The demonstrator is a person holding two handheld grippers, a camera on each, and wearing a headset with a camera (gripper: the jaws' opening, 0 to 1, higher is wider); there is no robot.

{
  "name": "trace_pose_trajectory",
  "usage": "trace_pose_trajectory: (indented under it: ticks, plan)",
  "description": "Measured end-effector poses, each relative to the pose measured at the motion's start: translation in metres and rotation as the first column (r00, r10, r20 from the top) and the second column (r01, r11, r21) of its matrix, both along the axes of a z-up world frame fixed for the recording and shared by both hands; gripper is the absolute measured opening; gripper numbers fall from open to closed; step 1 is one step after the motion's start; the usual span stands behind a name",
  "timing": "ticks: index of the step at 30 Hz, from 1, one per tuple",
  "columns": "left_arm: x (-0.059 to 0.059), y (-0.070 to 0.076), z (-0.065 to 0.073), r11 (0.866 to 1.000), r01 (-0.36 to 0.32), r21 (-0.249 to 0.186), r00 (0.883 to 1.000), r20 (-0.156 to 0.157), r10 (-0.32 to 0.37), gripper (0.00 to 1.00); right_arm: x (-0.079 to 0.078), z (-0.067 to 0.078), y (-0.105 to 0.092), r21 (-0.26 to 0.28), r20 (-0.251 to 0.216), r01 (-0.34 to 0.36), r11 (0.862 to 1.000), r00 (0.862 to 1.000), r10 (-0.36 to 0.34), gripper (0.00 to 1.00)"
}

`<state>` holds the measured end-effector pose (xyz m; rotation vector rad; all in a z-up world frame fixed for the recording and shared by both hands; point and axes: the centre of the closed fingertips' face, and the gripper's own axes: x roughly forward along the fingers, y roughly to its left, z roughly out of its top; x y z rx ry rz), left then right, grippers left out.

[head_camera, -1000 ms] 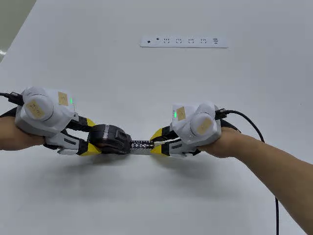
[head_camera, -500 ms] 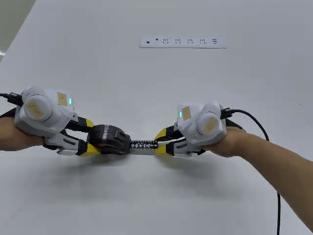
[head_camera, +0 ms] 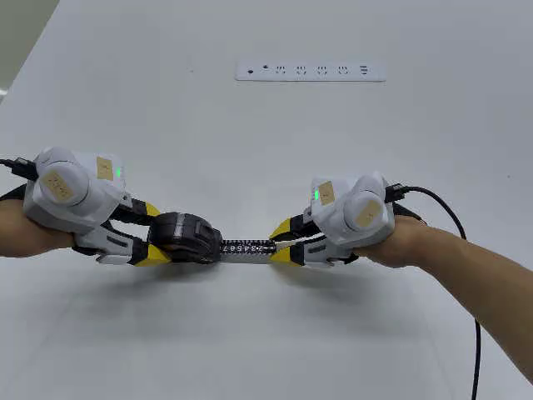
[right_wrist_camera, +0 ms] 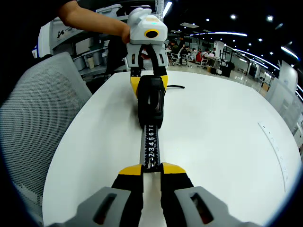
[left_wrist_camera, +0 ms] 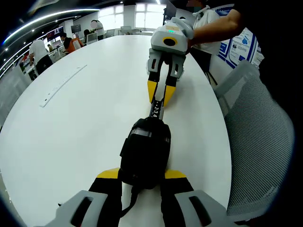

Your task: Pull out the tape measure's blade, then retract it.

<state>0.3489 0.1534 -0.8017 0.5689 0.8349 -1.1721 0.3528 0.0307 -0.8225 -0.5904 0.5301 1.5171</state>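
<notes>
The left gripper point(head_camera: 156, 235) has its jaws clamped on the black tape measure point(head_camera: 187, 236), which sits on the white table point(head_camera: 250, 125) toward 8 o'clock in the head view. The blade point(head_camera: 246, 248) runs out toward 3 o'clock, its tip pinched in the right gripper point(head_camera: 280, 242); a power strip point(head_camera: 311, 71) lies at 12 o'clock

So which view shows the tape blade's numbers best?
Right gripper view: the dark numbered blade lies lengthwise, digits readable. Head view shows it small; left gripper view, a short piece beyond the black case.
</notes>
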Motion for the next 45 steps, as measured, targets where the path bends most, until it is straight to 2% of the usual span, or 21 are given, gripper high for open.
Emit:
trace_pose_trajectory:
  ticks: [45]
  plan:
    - [0.001, -0.002, -0.001, 1.0, -0.006, -0.002, 1.0, -0.006, 0.006, 0.28, 0.002, -0.005, -0.043, -0.018, -0.013, 0.041, 0.999, 0.999, -0.041, 0.11]
